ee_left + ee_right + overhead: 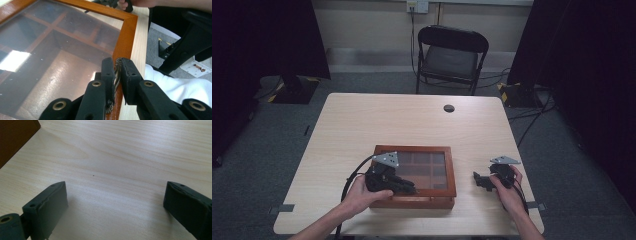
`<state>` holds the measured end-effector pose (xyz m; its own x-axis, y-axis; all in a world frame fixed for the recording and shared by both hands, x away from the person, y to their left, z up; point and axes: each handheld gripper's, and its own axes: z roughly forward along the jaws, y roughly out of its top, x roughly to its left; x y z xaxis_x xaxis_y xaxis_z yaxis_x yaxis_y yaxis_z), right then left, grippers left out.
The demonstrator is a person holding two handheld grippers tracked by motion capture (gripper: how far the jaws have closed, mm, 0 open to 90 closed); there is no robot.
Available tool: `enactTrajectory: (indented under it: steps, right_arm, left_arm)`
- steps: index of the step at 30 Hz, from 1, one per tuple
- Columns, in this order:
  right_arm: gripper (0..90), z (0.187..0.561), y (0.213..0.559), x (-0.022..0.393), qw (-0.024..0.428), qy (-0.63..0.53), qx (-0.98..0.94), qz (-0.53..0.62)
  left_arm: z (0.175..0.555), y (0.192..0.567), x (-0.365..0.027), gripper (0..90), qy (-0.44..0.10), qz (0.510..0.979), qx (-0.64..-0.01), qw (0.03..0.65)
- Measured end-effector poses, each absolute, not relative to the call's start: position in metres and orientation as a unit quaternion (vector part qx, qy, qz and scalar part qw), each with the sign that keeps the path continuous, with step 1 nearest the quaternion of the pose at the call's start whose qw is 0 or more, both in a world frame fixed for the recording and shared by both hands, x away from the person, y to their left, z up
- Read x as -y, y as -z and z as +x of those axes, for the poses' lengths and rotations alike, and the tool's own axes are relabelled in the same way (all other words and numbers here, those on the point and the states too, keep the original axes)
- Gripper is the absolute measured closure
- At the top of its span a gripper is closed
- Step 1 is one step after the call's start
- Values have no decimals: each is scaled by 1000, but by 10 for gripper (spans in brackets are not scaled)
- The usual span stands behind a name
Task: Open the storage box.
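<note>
A glass-lidded wooden box (pixel 414 176) sits on the near half of the pale table (pixel 362 120), its lid down and its empty wooden compartments showing through the pane. The left gripper (pixel 118 75) lies over the box's near edge, jaws pressed almost together on a small metal clasp or ring (pixel 117 72) fixed to the orange-brown lid frame (pixel 125 42); exactly what that fitting is cannot be made out. The right gripper (pixel 484 181) rests on bare tabletop just beside the box's right side, jaws spread wide with nothing between them. The likely intent is to lift the lid by that fitting, and the risks follow from the grip: the hold is narrow and on a thin, possibly loose piece of metal, so it could slip out as the lid rises and let the glass drop shut. With nothing bracing the box, a pull could also drag or tip the whole case toward the table's near edge. A folding chair (pixel 451 57) stands beyond the far side.
</note>
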<state>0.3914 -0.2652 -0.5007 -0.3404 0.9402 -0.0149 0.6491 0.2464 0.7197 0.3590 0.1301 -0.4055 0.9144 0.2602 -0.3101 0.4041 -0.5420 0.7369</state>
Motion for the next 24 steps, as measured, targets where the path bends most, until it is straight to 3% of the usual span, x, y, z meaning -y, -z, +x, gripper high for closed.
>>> enactTrajectory:
  steps: [24]
  right_arm:
    - [43,392,501,265,230,-316,-755,526]
  left_arm:
    - [363,386,-132,807,85,866,-217,442]
